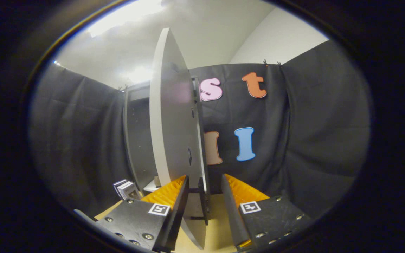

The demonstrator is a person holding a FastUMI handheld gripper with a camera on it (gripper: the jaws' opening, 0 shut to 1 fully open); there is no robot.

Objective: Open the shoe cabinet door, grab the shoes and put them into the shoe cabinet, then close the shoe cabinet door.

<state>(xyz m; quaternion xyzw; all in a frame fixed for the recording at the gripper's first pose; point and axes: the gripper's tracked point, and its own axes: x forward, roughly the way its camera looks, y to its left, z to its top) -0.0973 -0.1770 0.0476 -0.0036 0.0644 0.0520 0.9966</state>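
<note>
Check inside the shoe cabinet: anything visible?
Cabinet interior looks dark; no shoes can be made out. The open door, edge-on between the open claw fingers, covers much of it.

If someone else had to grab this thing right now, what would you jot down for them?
Tool: fingers open, straddling the free edge of the shoe cabinet door, not pressing on it as far as I can tell.
Door: swung out, edge-on to the camera, with the dark cabinet opening showing behind it.
Done: door is open.
Left: pick up the shoes, put them inside, close the door.
Small boxes sit on the floor by the cabinet.
</note>
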